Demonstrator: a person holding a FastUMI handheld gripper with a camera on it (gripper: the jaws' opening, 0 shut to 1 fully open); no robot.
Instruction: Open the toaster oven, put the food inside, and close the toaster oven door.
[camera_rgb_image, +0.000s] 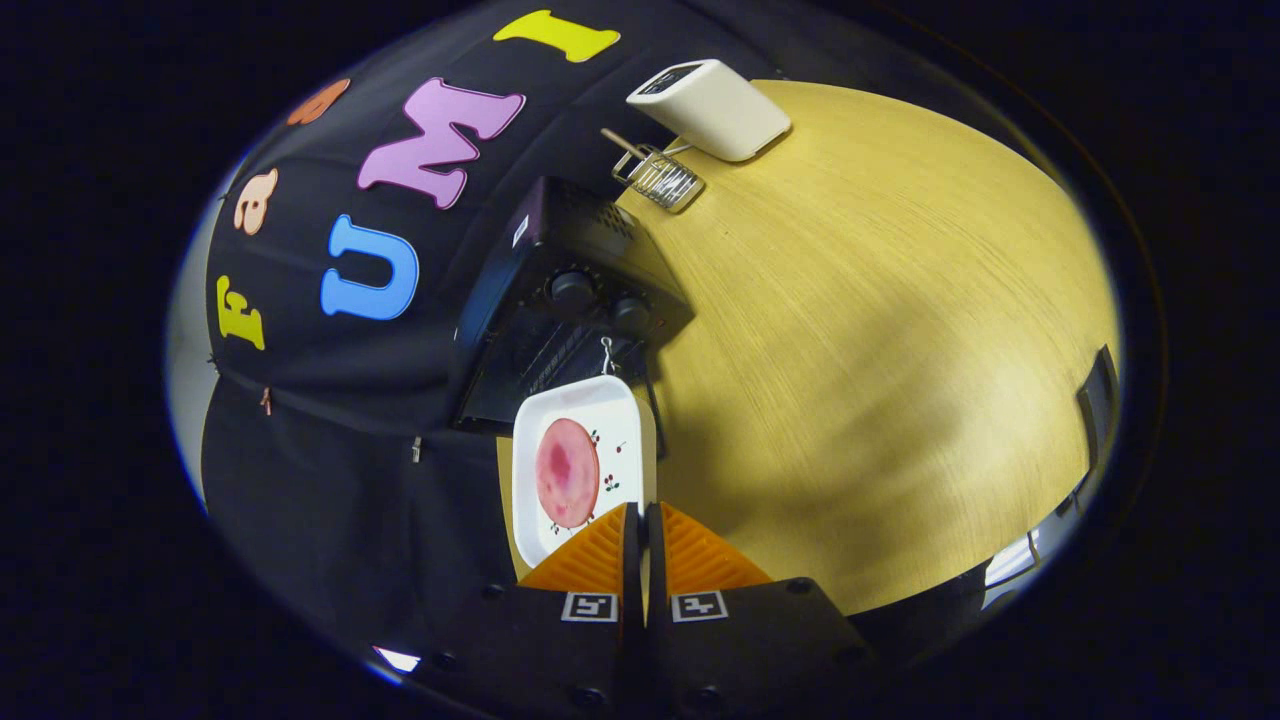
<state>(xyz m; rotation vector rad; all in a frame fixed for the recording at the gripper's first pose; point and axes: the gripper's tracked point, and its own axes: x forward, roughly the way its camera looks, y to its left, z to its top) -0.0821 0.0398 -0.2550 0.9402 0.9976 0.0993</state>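
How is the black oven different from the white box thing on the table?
The toaster oven is black with round knobs; the white appliance is pale and smooth-sided. The oven sits just beyond the plate pinched in the gripper jaws; the white one stands far off, past a wire rack. Both rest on the yellow table.

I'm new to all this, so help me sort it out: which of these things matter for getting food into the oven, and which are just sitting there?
Part of the job:
- toaster oven
- white plate with pink food, its edge gripped
- gripper, fingers shut on the plate

Just lying about:
- white box on the table
- wire rack beside it
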